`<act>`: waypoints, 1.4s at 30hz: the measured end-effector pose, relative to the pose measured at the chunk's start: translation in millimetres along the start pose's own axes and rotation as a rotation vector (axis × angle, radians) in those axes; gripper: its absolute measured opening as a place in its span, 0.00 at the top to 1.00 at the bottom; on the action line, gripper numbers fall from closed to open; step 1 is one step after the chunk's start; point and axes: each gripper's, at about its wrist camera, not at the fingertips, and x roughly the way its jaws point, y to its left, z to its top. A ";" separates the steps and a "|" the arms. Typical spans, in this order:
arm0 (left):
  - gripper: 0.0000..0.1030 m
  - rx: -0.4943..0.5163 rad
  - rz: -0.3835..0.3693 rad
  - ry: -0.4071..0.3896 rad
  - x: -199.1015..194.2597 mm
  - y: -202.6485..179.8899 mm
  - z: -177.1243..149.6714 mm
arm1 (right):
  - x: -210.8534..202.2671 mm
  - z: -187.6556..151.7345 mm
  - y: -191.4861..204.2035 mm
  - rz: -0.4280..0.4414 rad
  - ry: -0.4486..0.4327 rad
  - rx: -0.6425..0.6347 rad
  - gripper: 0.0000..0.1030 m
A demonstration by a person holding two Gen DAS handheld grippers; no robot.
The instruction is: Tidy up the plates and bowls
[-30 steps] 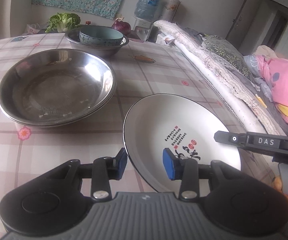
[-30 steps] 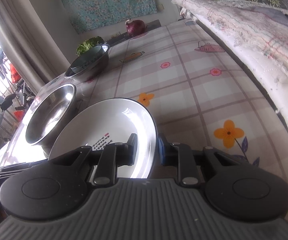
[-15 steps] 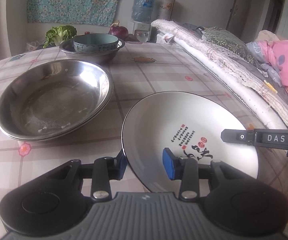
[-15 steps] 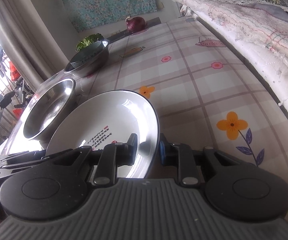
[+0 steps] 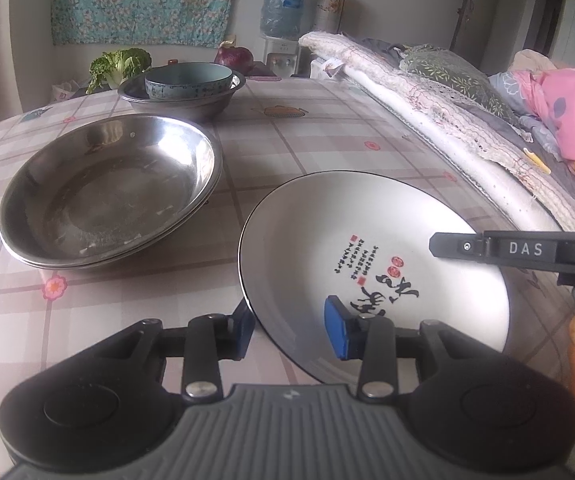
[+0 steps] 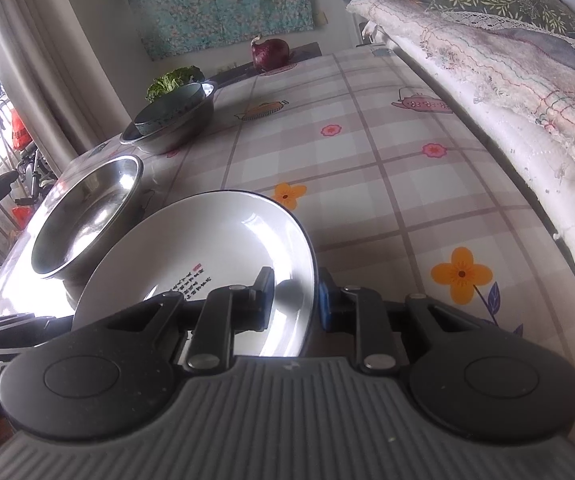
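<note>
White ceramic plate with a thin black rim [image 5: 371,248] sits at centre right of the left wrist view, tilted, and both tools have it! The left tool [image 5: 289,330] straddles the near rim at lower centre, one blue pad over the plate's face, the other under the edge. The right tool [image 6: 296,299] pinches the rim at lower centre of its own view, jaws narrow around the edge. On the plate's face are black calligraphy and red seal marks; I can't read them. "DAS" is printed in white on the right tool's black arm at the right edge. At upper left, stacked steel plates [image 5: 107,192] lie on the checked floral worktop [image 5: 327,132]; behind them, a steel bowl [image 5: 181,98] holds a blue-green bowl [image 5: 188,80].
</note>
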 end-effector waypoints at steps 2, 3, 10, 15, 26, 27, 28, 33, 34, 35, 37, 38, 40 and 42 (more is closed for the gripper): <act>0.62 0.005 0.007 -0.003 0.9 -0.1 1.1 | -0.7 -1.3 0.2 -0.001 -0.002 -0.003 0.80; 0.62 0.006 0.012 -0.004 1.4 -0.1 1.7 | -1.1 -1.7 0.1 -0.001 -0.002 -0.004 0.80; 0.61 0.004 0.016 -0.009 4.8 2.2 4.6 | -2.2 -4.0 0.3 0.002 0.003 -0.003 0.78; 0.60 0.002 0.016 -0.012 6.0 2.8 5.1 | -1.6 -3.8 1.4 0.002 0.005 -0.003 0.78; 0.60 -0.001 0.015 -0.014 6.4 3.7 5.7 | -1.6 -4.3 1.6 0.003 0.005 -0.002 0.78; 0.60 -0.001 0.015 -0.014 6.5 3.7 5.8 | -1.7 -4.3 1.5 0.003 0.005 -0.002 0.78; 0.60 -0.001 0.015 -0.014 6.4 3.6 5.6 | -1.7 -4.4 1.7 0.004 0.005 -0.002 0.78; 0.60 0.001 0.016 -0.014 6.7 3.6 5.8 | -1.8 -4.5 1.4 0.003 0.004 -0.002 0.78; 0.60 0.002 0.015 -0.015 6.0 4.1 5.4 | -1.8 -4.5 1.4 0.003 0.004 -0.002 0.78; 0.60 0.003 0.015 -0.015 6.0 4.0 5.9 | -1.8 -4.5 1.5 0.003 0.004 -0.002 0.78; 0.60 0.006 0.016 -0.016 6.4 3.6 6.9 | -1.8 -4.5 1.5 0.003 0.005 -0.002 0.78; 0.60 0.008 0.017 -0.017 6.6 3.2 7.2 | -1.8 -4.6 1.5 0.003 0.004 -0.002 0.78; 0.60 0.011 0.017 -0.018 7.3 2.7 7.6 | -1.8 -4.6 1.5 0.004 0.004 -0.002 0.78; 0.60 0.013 0.018 -0.019 8.0 1.8 7.8 | -1.8 -4.5 1.7 0.003 0.004 -0.002 0.78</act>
